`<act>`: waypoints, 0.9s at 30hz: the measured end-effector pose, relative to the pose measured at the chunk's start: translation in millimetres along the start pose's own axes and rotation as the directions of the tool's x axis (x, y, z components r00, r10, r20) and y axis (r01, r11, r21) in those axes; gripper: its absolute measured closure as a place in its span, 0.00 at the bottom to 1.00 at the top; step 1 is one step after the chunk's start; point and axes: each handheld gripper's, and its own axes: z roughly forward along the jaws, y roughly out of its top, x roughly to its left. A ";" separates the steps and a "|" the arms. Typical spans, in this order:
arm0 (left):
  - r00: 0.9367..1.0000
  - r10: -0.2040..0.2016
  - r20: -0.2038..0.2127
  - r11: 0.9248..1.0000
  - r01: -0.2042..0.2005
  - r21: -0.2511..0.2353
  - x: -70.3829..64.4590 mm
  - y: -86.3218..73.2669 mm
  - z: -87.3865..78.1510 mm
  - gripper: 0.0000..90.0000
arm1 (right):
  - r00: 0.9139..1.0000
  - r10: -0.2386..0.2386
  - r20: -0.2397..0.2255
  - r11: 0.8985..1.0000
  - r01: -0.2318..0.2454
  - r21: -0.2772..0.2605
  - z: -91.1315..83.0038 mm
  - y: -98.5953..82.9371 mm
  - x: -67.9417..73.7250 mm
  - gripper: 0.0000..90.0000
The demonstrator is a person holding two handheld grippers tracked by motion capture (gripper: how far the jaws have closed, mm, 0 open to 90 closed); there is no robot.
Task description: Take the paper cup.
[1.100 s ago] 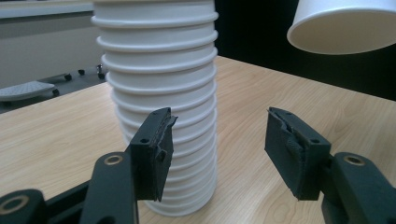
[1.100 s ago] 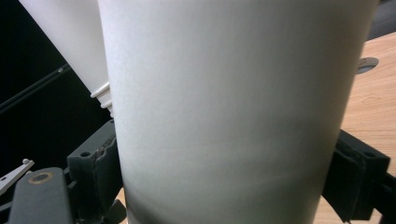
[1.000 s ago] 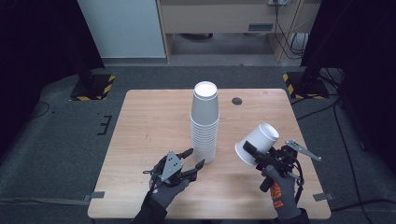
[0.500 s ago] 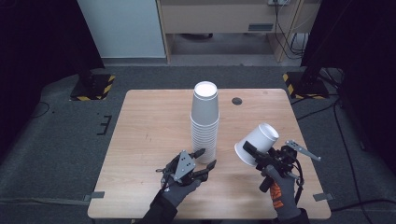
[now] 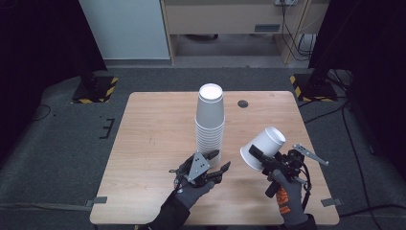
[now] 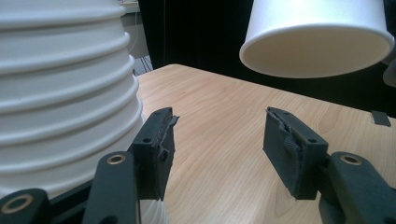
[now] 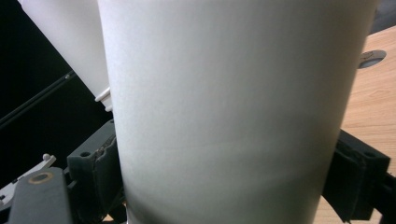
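Note:
A tall stack of upside-down white paper cups (image 5: 210, 120) stands mid-table on the wooden table (image 5: 153, 124). My left gripper (image 5: 219, 161) is open at the foot of the stack, on its right side. In the left gripper view the stack (image 6: 60, 93) rises just beside the left jaw of the left gripper (image 6: 219, 135), with bare wood between the jaws. My right gripper (image 5: 261, 155) is shut on a single white cup (image 5: 263, 146), held tilted above the table's right front. In the right gripper view that cup (image 7: 233, 107) sits between both jaws, and the stack (image 7: 70, 42) shows behind it.
A small dark round grommet (image 5: 243, 103) is set in the table behind the stack. Yellow-and-black striped stand feet (image 5: 95, 91) (image 5: 306, 84) rest on the floor past the far corners. The held cup (image 6: 317, 37) hangs above the wood to the left gripper's right.
My left gripper has slid right and forward until it reaches the base of the stack. The right gripper and its cup have stayed where they were.

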 end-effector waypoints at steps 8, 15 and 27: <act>1.000 0.009 0.020 1.000 -0.009 -0.012 -3.5 3.2 12.6 0.47 | 1.000 0.007 -0.006 1.000 -0.007 0.002 1.0 -0.9 -0.7 0.16; 0.999 0.006 0.031 1.000 -0.006 -0.020 -7.6 2.6 24.0 0.47 | 1.000 0.016 -0.011 1.000 -0.016 0.007 1.8 -1.5 -1.3 0.16; 0.999 0.003 0.038 0.998 0.000 -0.060 -11.9 10.0 38.1 0.49 | 0.999 0.030 -0.020 1.000 -0.030 0.009 2.9 -2.7 -1.7 0.16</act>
